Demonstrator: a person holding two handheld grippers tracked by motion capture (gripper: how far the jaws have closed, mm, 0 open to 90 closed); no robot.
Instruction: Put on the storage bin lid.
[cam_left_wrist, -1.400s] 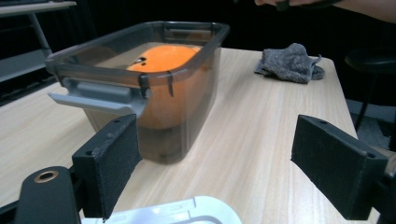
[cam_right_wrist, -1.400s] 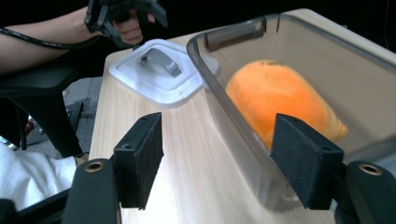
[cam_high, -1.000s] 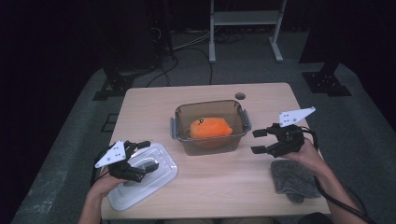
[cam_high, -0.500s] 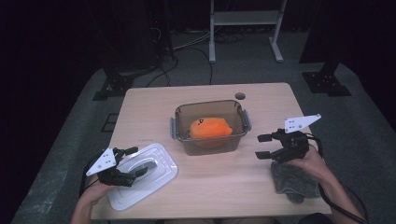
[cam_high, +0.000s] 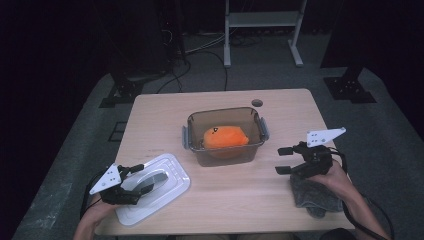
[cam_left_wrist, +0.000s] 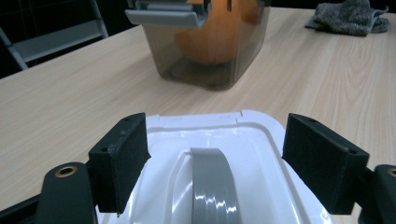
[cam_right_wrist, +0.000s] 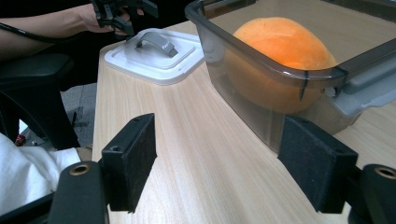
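Note:
A white lid (cam_high: 167, 186) with a grey handle (cam_high: 151, 178) lies flat at the table's near left. My left gripper (cam_high: 142, 181) is low over it. In the left gripper view the handle (cam_left_wrist: 212, 186) lies between the left gripper's (cam_left_wrist: 215, 140) jaws, which have just been closing; the pads stand clear of it. A smoky clear container (cam_high: 222, 111) at mid-table holds an orange soft lump (cam_high: 225, 137). My right gripper (cam_high: 284, 160) hovers right of the container (cam_right_wrist: 261, 60). The right gripper's (cam_right_wrist: 219, 154) jaws have just been opening, with nothing between them.
A crumpled grey cloth (cam_high: 312, 195) lies under the right hand near the front right edge. A small round hole (cam_high: 257, 103) marks the table's far side. A metal stand (cam_high: 260, 20) and cables sit on the floor behind. A black chair (cam_right_wrist: 37, 70) is beside the table.
The left gripper has drawn back toward the near left edge and dropped onto the lid, around its handle. The right gripper has barely shifted.

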